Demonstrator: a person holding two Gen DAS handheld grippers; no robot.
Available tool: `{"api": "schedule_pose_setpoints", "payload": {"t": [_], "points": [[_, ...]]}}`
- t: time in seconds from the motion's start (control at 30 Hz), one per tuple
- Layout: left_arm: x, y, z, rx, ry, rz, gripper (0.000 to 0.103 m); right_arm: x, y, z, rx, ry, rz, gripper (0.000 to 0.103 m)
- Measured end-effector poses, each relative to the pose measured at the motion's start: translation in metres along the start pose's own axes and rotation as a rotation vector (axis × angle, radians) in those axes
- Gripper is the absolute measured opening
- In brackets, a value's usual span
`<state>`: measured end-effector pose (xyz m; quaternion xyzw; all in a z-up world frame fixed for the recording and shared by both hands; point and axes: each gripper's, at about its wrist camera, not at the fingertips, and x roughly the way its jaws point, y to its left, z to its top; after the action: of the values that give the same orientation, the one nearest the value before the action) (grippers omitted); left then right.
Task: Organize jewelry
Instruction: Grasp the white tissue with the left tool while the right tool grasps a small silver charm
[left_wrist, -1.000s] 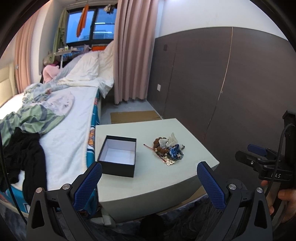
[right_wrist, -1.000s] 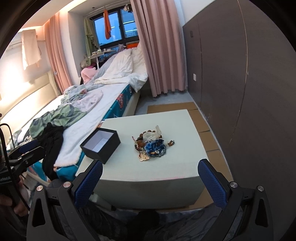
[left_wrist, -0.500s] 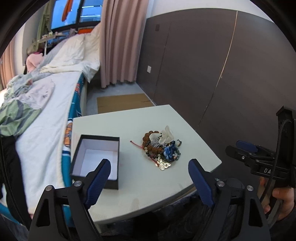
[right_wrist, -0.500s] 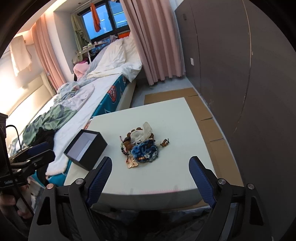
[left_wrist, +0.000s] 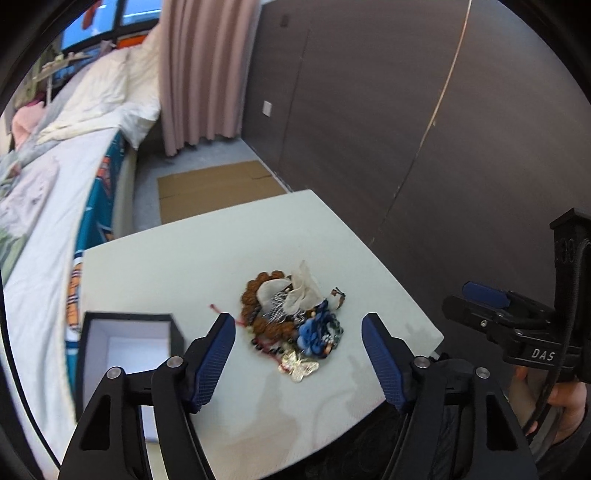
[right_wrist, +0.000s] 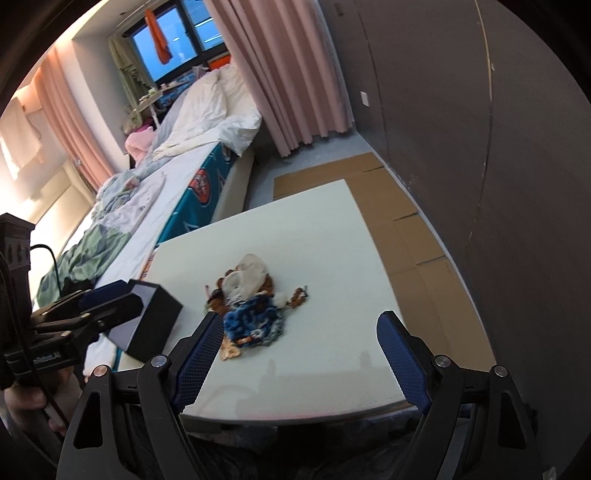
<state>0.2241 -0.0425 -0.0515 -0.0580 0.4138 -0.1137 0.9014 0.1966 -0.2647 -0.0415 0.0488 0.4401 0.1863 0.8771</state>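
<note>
Both grippers have come in much closer to the surface (left_wrist: 192, 258) over the last second, and the view has tipped from across the room to down onto the things on it. The jewelry pile (left_wrist: 295, 317) now sits between the fingers of the left gripper (left_wrist: 298, 363) in the left wrist view, where a second ago it lay well ahead. The right gripper (right_wrist: 306, 360) has closed in too, with the pile just ahead of and beside its left finger in its own view.

Both grippers are wide open and hold nothing. Their jaws have narrowed slightly compared with a second ago but remain well spread.

The pile lies near the middle of the surface: a ring of brown beads (left_wrist: 258, 291), a white fabric piece (left_wrist: 303, 291) on top, a blue knitted piece (left_wrist: 314, 330) toward the near side, and a gold butterfly charm (left_wrist: 301, 369) at the near edge. All of it is tangled together and touching. The black box (left_wrist: 125, 332), open with a pale interior, stands at the surface's left edge next to the bed (left_wrist: 37, 206), apart from the pile and empty as far as can be seen.

This reads as the approach ending and the first pick about to begin. Nothing is sorted yet. Since the pieces overlap, lifting one may drag its neighbours; the butterfly charm at the pile's edge looks the easiest to take alone.
</note>
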Motion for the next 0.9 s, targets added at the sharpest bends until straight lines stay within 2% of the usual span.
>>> {"api": "schedule_pose_setpoints", "payload": {"t": [0.23,0.37,0.57,0.63,0.7,0.73,0.9], "points": [[0.042,-0.006,0.013,0.018,0.064,-0.035,0.063,0.013,-0.021,0.008,0.039,0.021,-0.025,0.085],[0.067,-0.007,0.019,0.021,0.11,-0.046,0.055,0.02,-0.031,0.01,0.055,0.034,-0.037,0.085],[0.101,-0.006,0.026,0.001,0.155,-0.056,0.053,0.034,-0.036,0.016,0.064,0.062,-0.032,0.085],[0.115,-0.005,0.027,-0.004,0.166,-0.059,0.042,0.039,-0.034,0.019,0.06,0.073,-0.026,0.085],[0.131,0.001,0.026,-0.031,0.214,-0.051,0.003,0.045,-0.03,0.022,0.053,0.087,-0.018,0.085],[0.131,0.005,0.025,-0.051,0.215,-0.06,0.003,0.047,-0.029,0.023,0.051,0.093,-0.016,0.085],[0.098,0.022,0.027,-0.076,0.126,-0.062,0.0,0.064,-0.02,0.03,0.048,0.11,0.024,0.085]]}}
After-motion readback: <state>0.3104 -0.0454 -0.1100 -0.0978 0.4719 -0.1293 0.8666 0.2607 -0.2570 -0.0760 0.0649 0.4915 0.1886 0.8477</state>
